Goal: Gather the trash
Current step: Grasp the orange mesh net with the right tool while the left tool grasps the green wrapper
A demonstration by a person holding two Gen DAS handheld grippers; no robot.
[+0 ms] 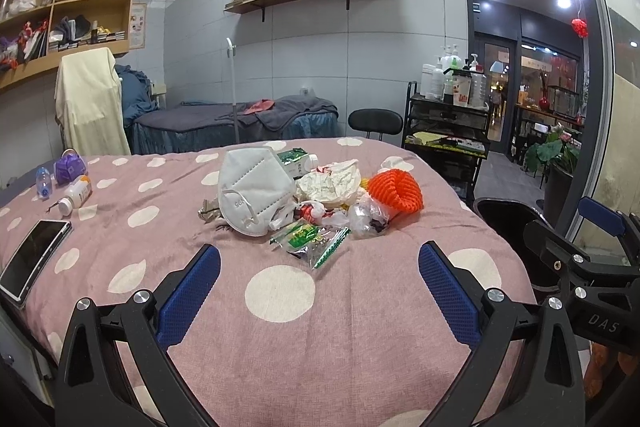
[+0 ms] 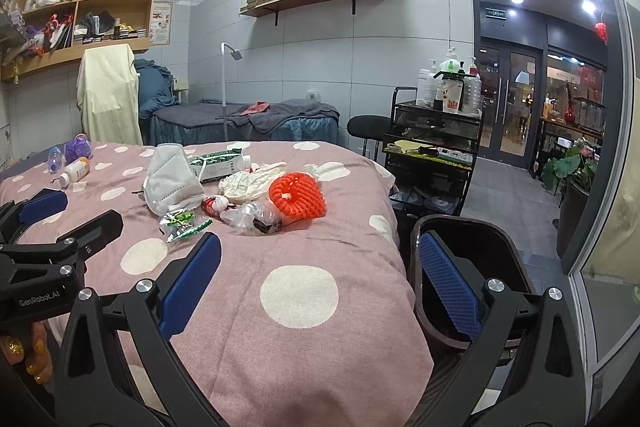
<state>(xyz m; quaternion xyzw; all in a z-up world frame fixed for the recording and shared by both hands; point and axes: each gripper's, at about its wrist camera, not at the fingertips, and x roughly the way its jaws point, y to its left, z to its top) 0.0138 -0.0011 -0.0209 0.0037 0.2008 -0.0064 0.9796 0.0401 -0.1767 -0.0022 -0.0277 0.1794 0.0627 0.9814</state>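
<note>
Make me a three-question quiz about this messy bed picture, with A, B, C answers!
1. Where is the bin?
A. beside the bed, on the right
B. on the wall shelf
C. on top of the trash pile

2. What colour is the foam net?
A. blue
B. orange
C. black

3. How is the left tool?
A. shut on the mask
B. shut on the phone
C. open, holding nothing

Answers:
1 A, the bin stands next to the bed's right edge.
2 B, the net is bright orange among the trash.
3 C, its fingers are spread apart over the bedspread, short of the mask.
</note>
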